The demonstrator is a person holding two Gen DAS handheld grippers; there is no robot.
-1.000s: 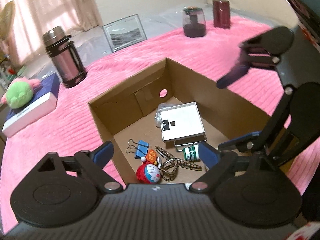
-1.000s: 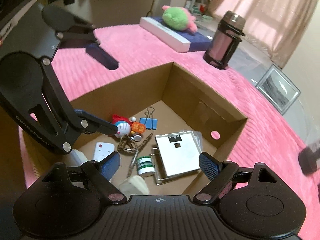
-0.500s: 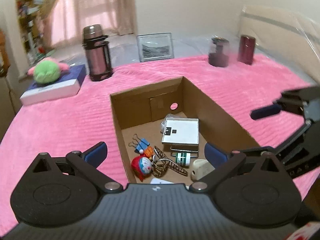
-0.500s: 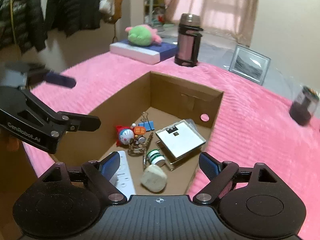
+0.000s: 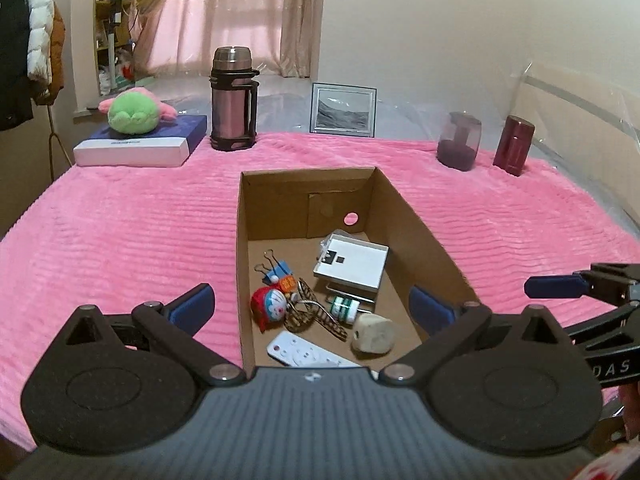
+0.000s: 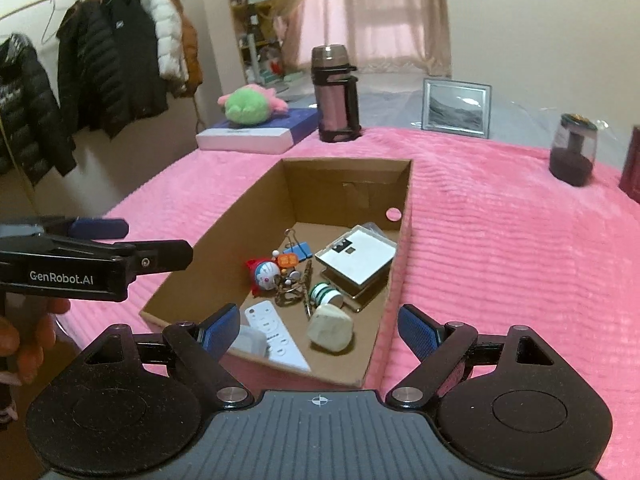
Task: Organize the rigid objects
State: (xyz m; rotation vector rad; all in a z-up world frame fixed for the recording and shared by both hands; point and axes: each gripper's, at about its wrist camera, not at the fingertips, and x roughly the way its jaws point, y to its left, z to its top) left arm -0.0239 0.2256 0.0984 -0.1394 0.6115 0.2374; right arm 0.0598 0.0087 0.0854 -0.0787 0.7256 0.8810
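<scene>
Brown cardboard makes the open box that sits on the pink blanket, and the small rigid things lie on its floor. There is a white square box near the far right corner, a blue binder clip, a red and blue toy figure, a green and white roll, a beige block and a white remote at the near end.

The left gripper hangs above the near end of the box with its fingers wide apart, holding nothing; the things lie below and between them, not touched. The right gripper is also spread wide and holds nothing, above the near corner, with the remote and the beige block under it.

Behind the box, on the blanket, stand a metal thermos, a framed picture and two dark jars. A green plush toy lies on a flat book box.
</scene>
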